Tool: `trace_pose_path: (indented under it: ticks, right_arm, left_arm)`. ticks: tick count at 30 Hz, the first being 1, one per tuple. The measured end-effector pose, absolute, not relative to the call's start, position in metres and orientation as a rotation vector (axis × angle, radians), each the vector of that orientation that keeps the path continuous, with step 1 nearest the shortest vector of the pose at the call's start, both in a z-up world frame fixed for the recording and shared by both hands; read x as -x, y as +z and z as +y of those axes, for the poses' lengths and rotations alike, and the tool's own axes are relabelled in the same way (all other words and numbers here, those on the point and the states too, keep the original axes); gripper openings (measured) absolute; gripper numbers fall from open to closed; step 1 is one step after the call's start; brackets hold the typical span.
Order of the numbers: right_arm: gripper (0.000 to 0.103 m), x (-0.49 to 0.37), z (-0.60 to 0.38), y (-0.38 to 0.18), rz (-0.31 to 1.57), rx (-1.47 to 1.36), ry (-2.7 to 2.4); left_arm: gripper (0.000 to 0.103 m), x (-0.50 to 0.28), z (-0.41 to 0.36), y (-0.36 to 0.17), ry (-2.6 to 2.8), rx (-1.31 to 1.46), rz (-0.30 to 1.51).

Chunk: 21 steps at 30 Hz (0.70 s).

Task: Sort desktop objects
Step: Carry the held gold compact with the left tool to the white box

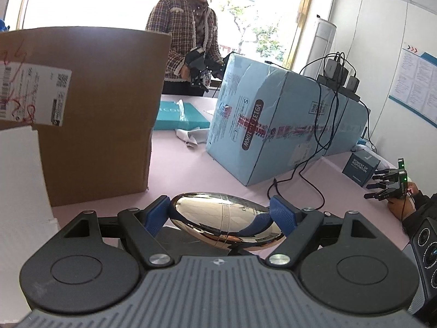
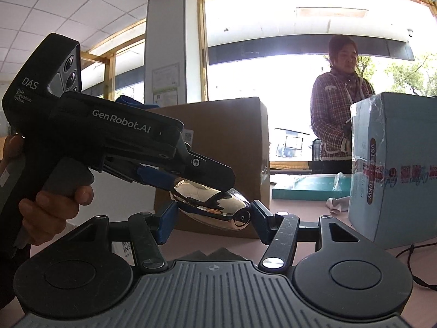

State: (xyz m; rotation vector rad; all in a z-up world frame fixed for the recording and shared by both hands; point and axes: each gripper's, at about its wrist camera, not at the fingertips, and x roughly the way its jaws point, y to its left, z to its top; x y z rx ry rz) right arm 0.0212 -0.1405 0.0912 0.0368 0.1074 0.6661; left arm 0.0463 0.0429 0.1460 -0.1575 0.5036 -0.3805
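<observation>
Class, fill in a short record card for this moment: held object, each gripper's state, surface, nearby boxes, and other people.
held object: shiny metallic egg-shaped case, lifted off the table
left gripper: shut on the case, a pad against each side
right gripper: around the case's end; contact not clear
surface: pink table
nearby boxes: brown carton at left, blue carton at right, small dark box
other people: one standing person across the table, holding grippers

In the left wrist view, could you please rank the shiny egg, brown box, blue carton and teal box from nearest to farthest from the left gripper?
1. Shiny egg, between the left gripper fingers.
2. Brown box, ahead left.
3. Blue carton, ahead right.
4. Teal box, farthest, behind both.
</observation>
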Motion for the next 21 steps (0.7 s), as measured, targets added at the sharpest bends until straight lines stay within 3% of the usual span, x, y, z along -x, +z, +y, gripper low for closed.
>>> trace_pose_path:
  ticks: [21]
  right_arm:
    - [0.056, -0.004, -0.005, 0.125, 0.052, 0.054, 0.858]
  left_arm:
    - [0.078, 0.021, 0.179, 0.175, -0.174, 0.202, 0.376]
